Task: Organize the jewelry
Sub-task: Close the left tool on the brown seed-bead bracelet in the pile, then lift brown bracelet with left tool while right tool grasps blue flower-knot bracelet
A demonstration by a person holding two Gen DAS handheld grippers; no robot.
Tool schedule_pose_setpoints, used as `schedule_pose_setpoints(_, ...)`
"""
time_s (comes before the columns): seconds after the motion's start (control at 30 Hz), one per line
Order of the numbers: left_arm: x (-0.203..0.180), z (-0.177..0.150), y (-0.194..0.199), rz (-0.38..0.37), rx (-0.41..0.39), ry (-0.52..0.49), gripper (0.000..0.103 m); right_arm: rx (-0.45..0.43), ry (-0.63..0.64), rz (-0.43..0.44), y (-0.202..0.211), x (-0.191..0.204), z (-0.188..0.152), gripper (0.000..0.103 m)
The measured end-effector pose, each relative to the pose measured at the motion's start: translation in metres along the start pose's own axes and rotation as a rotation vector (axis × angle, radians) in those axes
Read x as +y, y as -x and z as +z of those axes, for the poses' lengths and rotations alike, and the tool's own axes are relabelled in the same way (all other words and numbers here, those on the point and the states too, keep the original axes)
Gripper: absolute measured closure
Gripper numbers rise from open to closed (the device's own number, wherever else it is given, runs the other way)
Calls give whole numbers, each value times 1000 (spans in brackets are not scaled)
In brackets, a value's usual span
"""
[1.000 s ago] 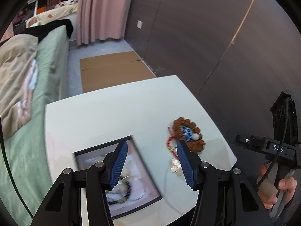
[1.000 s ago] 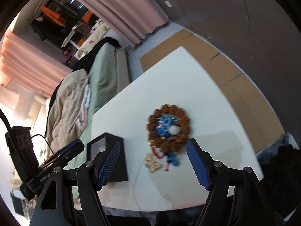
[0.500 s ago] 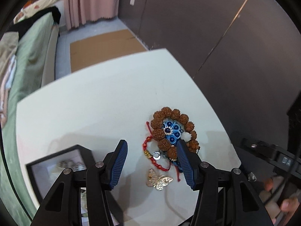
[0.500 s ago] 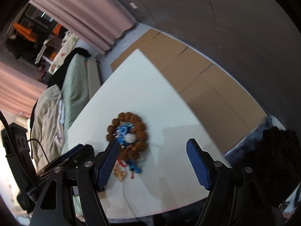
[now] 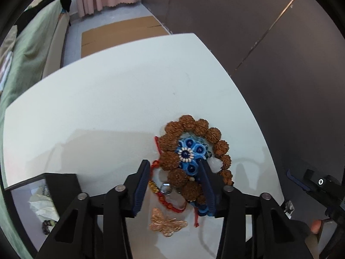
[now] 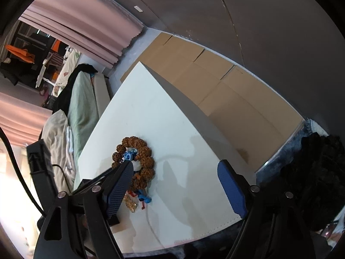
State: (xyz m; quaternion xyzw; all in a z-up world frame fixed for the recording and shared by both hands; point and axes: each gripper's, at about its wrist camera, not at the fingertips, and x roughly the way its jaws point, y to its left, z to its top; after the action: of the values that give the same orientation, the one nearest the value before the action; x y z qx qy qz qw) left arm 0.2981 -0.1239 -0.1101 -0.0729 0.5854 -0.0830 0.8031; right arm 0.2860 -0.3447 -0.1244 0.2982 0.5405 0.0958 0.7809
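Note:
A heap of jewelry lies on the white table (image 5: 112, 108): a bracelet of brown rough beads (image 5: 194, 129), a blue flower ornament (image 5: 189, 153), a red cord bracelet (image 5: 170, 204) and a gold butterfly brooch (image 5: 167, 225). My left gripper (image 5: 174, 185) is open and low over the heap, its fingers straddling the lower brown beads and red cord. A black jewelry box (image 5: 54, 192) with items inside stands at the left. My right gripper (image 6: 174, 185) is open and empty, off the table's near right corner; the brown bracelet (image 6: 138, 164) shows left of centre in its view.
A bed with green and beige covers (image 5: 28, 49) runs along the table's left side. Flat cardboard (image 5: 120, 32) lies on the floor beyond the table. A dark wall (image 5: 258, 43) stands at the right. Pink curtains (image 6: 82, 28) hang at the back.
My left gripper has moved right from above the black box and down onto the jewelry heap. My right gripper has swung away to the right, so the heap has slid left in its view.

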Motion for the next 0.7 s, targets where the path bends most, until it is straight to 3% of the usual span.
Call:
schedule_pose_setpoints(0.17,-3,1,-4,-30,8,3,76,14,-15,16,0,-4,1,22)
schedule_pose_setpoints(0.27,-2,1,-2,-39,1,8,78,19,-25,32,0,-5,1,22)
schedule_pose_setpoints(0.3,-3,1,0,-40,-6,7,86,20,-28,38,0,-6,0,22)
schedule_pose_setpoints(0.7,-20,4,52,-105,-123,-57,85,38,-21,90,-7,-4,-2,22)
